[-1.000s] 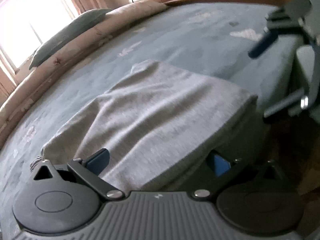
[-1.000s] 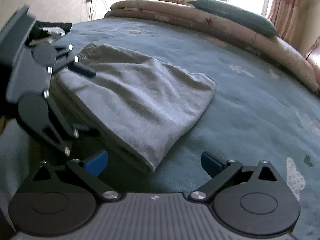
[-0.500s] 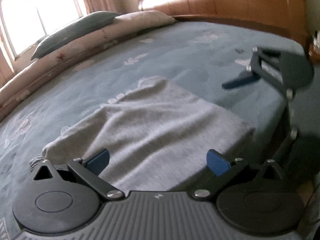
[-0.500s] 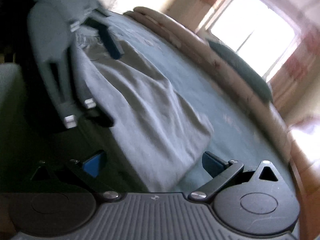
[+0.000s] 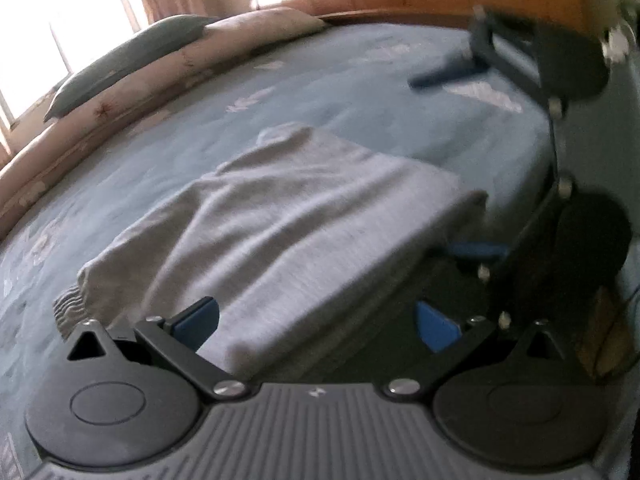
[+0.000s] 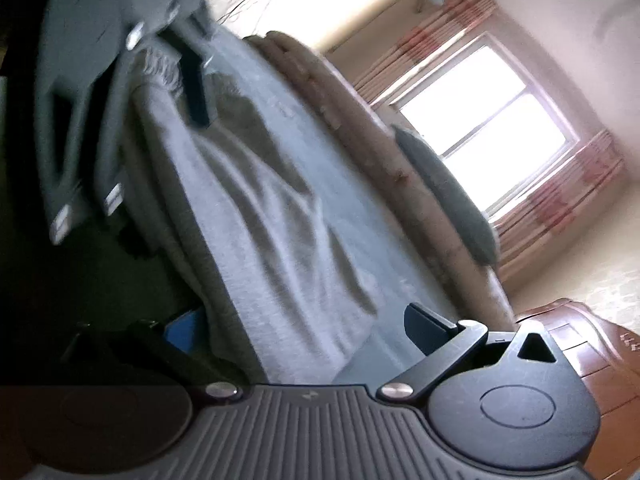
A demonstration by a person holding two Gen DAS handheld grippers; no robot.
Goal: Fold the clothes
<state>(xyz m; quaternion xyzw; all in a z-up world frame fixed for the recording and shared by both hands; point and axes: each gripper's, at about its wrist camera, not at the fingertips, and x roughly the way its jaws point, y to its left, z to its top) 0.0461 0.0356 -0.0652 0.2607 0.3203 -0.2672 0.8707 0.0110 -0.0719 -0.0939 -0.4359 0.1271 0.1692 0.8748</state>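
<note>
- In the left wrist view a ribbed band (image 5: 68,307) of the grey garment (image 5: 288,224) peeks out at its left end, near the left gripper (image 5: 316,316).
- The garment lies folded on the blue bed cover (image 5: 360,92), along the near edge of the bed. Its long axis runs from the ribbed end at lower left to a squared fold at the right, near the bed's right corner.
- A narrower bunched corner of the garment points away toward the far side of the bed, where a beige rolled quilt (image 5: 248,36) and a grey-green pillow (image 5: 128,60) lie.
- The left gripper's jaws stand wide apart, empty; the near fold of the garment lies between and just ahead of its blue pads (image 5: 198,316).
- The right gripper (image 5: 460,160) shows at the right, blurred, jaws spread, one finger above the bed and one below the garment's right corner. Whether it touches the cloth cannot be told.
- The right wrist view is tilted and blurred. The garment (image 6: 260,208) runs lengthwise up the frame, and the left gripper (image 6: 120,152) at upper left covers its far end.
- The right gripper (image 6: 304,324) is spread here too, its left side lost in shadow.
</note>
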